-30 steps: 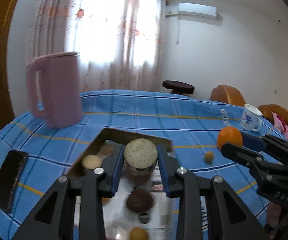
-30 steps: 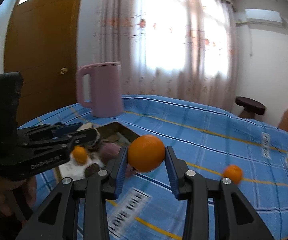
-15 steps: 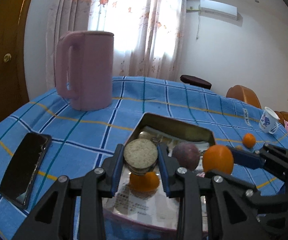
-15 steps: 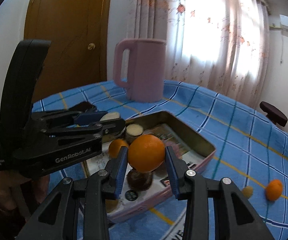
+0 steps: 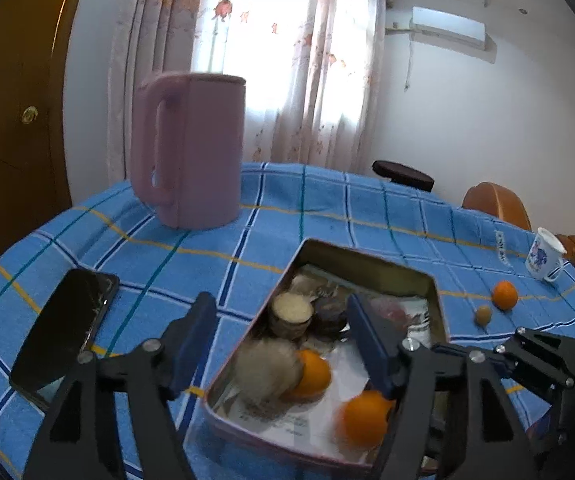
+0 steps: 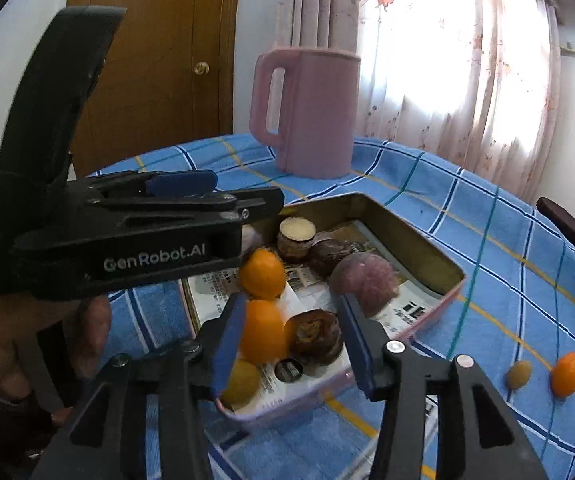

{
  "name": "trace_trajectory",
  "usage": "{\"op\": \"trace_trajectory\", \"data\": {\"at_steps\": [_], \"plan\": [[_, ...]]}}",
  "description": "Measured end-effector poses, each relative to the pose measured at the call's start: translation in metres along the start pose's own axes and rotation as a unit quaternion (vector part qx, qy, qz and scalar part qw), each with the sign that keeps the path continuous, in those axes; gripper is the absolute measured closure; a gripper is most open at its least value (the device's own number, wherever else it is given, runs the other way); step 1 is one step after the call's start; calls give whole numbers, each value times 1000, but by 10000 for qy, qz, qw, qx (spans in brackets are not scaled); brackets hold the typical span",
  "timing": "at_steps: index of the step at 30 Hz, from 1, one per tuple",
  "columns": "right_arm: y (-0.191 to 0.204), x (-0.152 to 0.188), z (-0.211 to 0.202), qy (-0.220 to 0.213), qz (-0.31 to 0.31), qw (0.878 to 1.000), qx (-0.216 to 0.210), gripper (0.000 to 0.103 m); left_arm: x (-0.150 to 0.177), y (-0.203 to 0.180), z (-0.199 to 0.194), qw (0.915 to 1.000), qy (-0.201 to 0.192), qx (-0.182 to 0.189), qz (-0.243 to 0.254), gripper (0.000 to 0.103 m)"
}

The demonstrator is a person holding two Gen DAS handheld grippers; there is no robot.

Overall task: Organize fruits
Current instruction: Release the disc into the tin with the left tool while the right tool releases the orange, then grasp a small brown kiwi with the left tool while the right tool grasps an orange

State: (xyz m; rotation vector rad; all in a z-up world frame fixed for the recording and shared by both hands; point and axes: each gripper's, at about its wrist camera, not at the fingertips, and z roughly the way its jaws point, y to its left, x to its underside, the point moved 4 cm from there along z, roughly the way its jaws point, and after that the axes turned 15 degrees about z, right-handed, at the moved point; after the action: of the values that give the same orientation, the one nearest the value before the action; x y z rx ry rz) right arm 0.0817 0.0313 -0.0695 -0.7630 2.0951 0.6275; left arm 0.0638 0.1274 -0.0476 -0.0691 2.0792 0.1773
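Observation:
A metal tin tray (image 5: 371,258) (image 6: 419,248) lined with newspaper sits on the blue checked tablecloth. It holds oranges (image 5: 361,418) (image 6: 263,332), a cut fruit with a pale face (image 5: 290,314) (image 6: 296,236), a purple fruit (image 6: 363,282) and dark brown fruits (image 6: 314,336). A blurred pale fruit (image 5: 265,370) is in the tray under my left gripper (image 5: 283,344), which is open and empty. My right gripper (image 6: 291,344) is open above the tray, with an orange just below it. A small orange (image 5: 504,295) (image 6: 566,374) and an olive-coloured fruit (image 5: 483,314) (image 6: 519,375) lie on the cloth.
A tall pink jug (image 5: 189,148) (image 6: 307,112) stands behind the tray. A black phone (image 5: 65,330) lies at the left. A white cup with blue print (image 5: 543,256) stands at the far right. A dark stool (image 5: 403,174) and orange chairs (image 5: 495,204) are beyond the table.
Both grippers have opened. The left let go of the pale-faced cut fruit and the right let go of the orange; both fruits now lie in the tray.

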Motion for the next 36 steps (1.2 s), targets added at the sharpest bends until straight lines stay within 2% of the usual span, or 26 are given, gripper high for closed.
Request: {"op": "trace_trajectory", "data": {"at_steps": [3,5,7,13,16,19,24,26,30,33,34,36], "plan": [[-24,2,-21,-145,132,9996,209,52,-11,-14,-6,9998,-121,113,111,31],[-50,6,-36,-211,306,9983,450,51,-19,-31,-11,9993,-214,211,237,26],[-76,10,-49,-234,483,9959,733,51,-26,-49,-13,9982,-268,362,393,26],[-159,24,-88,-287,1169,9793,1626,51,-43,-122,-10,9905,-292,919,984,26],[-183,29,-101,-323,1404,9713,1895,50,-48,-159,1,9843,-181,1175,1306,26],[-206,34,-110,-316,1564,9637,2141,50,-45,-193,25,9783,136,1348,1569,26],[-225,41,-112,-270,1774,9589,2197,48,-39,-223,64,9716,729,1437,1735,27],[-227,41,-109,-238,1826,9586,2170,48,-37,-230,76,9690,862,1477,1784,35],[-230,38,-104,-210,1800,9588,2187,48,-28,-240,98,9620,1224,1576,1863,46],[-233,37,-107,-204,1805,9586,2192,48,-20,-245,112,9542,1523,1833,1810,66],[-234,35,-107,-206,1815,9584,2194,48,-19,-246,115,9518,1575,1949,1767,77],[-236,29,-106,-202,1854,9578,2185,48,-23,-245,120,9521,1559,2026,1680,77]]}}
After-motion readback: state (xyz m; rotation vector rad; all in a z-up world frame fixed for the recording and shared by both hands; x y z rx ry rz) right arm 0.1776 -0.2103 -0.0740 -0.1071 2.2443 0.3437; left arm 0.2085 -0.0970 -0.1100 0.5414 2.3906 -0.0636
